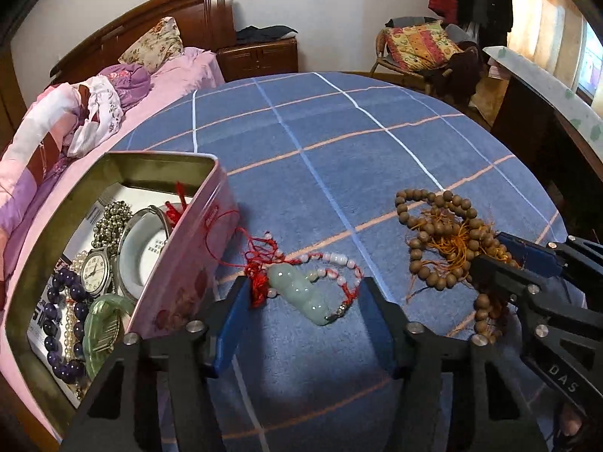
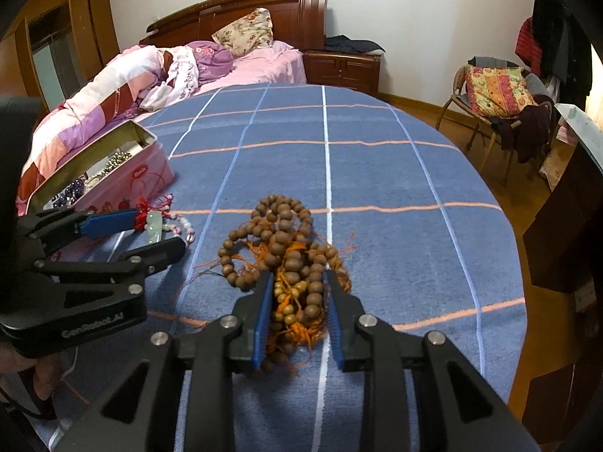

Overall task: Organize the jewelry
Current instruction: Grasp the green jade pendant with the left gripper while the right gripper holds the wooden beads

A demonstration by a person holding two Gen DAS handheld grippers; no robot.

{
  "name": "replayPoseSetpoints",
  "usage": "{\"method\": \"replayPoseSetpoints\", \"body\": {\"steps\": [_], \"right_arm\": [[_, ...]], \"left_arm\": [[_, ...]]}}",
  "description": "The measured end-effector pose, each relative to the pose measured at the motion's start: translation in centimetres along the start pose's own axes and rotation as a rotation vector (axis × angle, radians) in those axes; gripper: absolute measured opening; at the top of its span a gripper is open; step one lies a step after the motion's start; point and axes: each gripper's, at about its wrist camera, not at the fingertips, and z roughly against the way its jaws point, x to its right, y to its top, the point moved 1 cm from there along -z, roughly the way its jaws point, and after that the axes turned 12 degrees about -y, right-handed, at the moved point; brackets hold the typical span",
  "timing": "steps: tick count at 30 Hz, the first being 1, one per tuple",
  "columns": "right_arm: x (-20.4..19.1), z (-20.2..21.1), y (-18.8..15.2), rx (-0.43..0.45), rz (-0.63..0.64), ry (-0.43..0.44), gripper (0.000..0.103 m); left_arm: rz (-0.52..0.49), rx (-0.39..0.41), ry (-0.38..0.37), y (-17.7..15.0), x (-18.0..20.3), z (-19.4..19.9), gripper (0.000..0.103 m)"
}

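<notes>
A bed with pink sheets (image 2: pixel 264 64) and a dark wooden headboard (image 2: pixel 241 15) fills the far side of the room. In front of it lies a blue checked cloth (image 1: pixel 339 143), the working surface. At its left edge stands an open pink tin (image 1: pixel 196 263), lid off, holding a wristwatch (image 1: pixel 95 268), a pale bangle (image 1: pixel 145 248), a string of dark purple beads (image 1: pixel 62 324), a metallic bead chain (image 1: pixel 109 218) and a green comb-shaped piece (image 1: pixel 100 324).

To the right on the cloth rests a heap of brown wooden bead strands with orange cord (image 2: pixel 290 256). The right gripper (image 2: pixel 299 316) is clenched on the near part of this heap, both blue pads pressing the beads.

Just beside the tin lies a pale green jade pendant (image 1: pixel 301 290) on a red cord strung with pink and white beads (image 1: pixel 331 263). The left gripper (image 1: pixel 303 297) straddles the pendant, jaws parted, one blue pad at the red knot and the other clear of the cord on the opposite side; nothing is grasped. The pendant rests flat on the cloth, outside the tin.
</notes>
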Motion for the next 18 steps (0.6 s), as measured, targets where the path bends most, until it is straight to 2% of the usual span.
{"method": "replayPoseSetpoints", "body": {"steps": [1, 2, 14, 15, 16, 18], "right_arm": [[-0.1, 0.0, 0.0, 0.000, 0.001, -0.001, 0.030], [0.0, 0.0, 0.0, 0.001, 0.003, -0.003, 0.030], [0.3, 0.0, 0.1, -0.001, -0.015, 0.040, 0.027], [0.4, 0.0, 0.1, -0.002, -0.020, 0.046, 0.027], [0.4, 0.0, 0.0, -0.001, -0.021, 0.048, 0.026], [0.4, 0.1, 0.0, 0.002, -0.021, 0.053, 0.026]], "left_arm": [[-0.004, 0.009, -0.007, 0.0, 0.0, 0.2, 0.024], [-0.005, 0.013, -0.011, -0.1, 0.0, 0.3, 0.019], [-0.008, 0.036, -0.076, -1.3, 0.2, 1.5, 0.014], [-0.011, 0.047, -0.070, -1.4, 0.2, 1.8, 0.013], [-0.017, 0.060, -0.062, -1.3, 0.4, 2.1, 0.005], [-0.039, 0.074, -0.054, -1.5, 0.7, 2.5, 0.001]]}}
